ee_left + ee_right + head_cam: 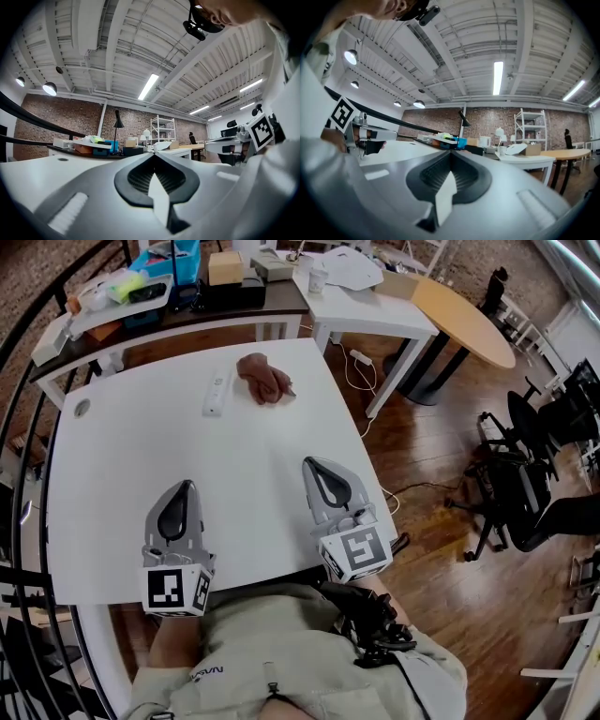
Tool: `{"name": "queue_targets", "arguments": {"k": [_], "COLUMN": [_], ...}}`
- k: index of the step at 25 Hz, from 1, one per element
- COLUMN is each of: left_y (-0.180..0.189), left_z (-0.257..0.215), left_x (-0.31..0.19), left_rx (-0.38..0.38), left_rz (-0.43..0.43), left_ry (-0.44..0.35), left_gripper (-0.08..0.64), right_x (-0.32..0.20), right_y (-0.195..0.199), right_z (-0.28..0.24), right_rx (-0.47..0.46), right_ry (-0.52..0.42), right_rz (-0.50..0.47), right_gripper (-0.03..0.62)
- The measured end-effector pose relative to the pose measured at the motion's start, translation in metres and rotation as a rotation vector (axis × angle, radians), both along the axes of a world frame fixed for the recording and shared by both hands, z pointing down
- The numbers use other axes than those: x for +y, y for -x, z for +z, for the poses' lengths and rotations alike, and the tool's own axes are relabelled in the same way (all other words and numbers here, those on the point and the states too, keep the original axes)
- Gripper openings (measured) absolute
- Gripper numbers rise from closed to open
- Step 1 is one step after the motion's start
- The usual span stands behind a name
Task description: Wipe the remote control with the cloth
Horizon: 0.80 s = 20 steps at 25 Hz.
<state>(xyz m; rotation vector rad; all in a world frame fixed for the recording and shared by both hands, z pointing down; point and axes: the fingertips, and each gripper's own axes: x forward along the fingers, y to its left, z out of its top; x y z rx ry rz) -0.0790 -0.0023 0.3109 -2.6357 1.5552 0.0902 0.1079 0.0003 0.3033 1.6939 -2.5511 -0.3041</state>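
Note:
A white remote control (217,392) lies on the far part of the white table (131,456). Just to its right sits a crumpled brown cloth (265,378). Both grippers rest near the table's front edge, far from the two objects. My left gripper (184,487) is shut with nothing in it, its jaws meeting at a point (153,154). My right gripper (310,465) is shut and empty too, tips together (451,153). Neither gripper view shows the remote or the cloth.
Behind the white table stands a dark desk (234,306) with a blue bin (167,261), boxes and a tray. A second white table (370,296) and a round wooden table (464,320) are at the back right. Office chairs (525,484) stand on the wooden floor to the right.

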Motion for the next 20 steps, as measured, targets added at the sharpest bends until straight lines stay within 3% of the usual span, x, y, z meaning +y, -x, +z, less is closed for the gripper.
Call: {"name": "queue_targets", "arguments": {"k": [16,20], "left_y": [0.0008,-0.0041], "left_z": [-0.0026,-0.0036], "left_x": [-0.0042,-0.0064], "left_rx": [-0.011,0.021], "left_rz": [-0.011,-0.010], "left_ry": [-0.004,0.008], "left_gripper": [0.005,0.005], "right_x": [-0.0071,-0.0096], "right_y": [-0.0019,-0.0052], "right_z": [0.0003,-0.0008], "right_rx": [-0.006,-0.004], "right_ry": [0.013,0.003], "right_rz": [0.028,0.036], "right_gripper": [0.002,0.002]}}
